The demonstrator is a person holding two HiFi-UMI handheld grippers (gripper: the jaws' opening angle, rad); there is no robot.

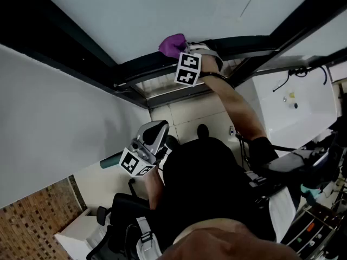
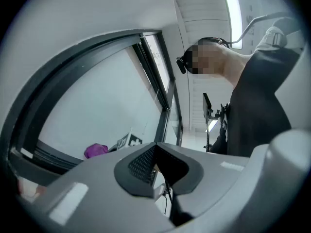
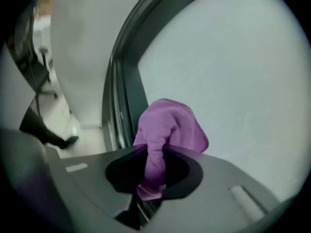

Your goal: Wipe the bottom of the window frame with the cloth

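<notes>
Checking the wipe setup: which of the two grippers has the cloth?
The right gripper: its jaws pinch the purple cloth by the window frame. The left gripper holds nothing.

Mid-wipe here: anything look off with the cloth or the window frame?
Nothing stands out. The purple cloth is bunched but pinched in the right gripper, up at the dark window frame. The left gripper is shut on nothing, held back near the body. No spill or damage shows.
</notes>
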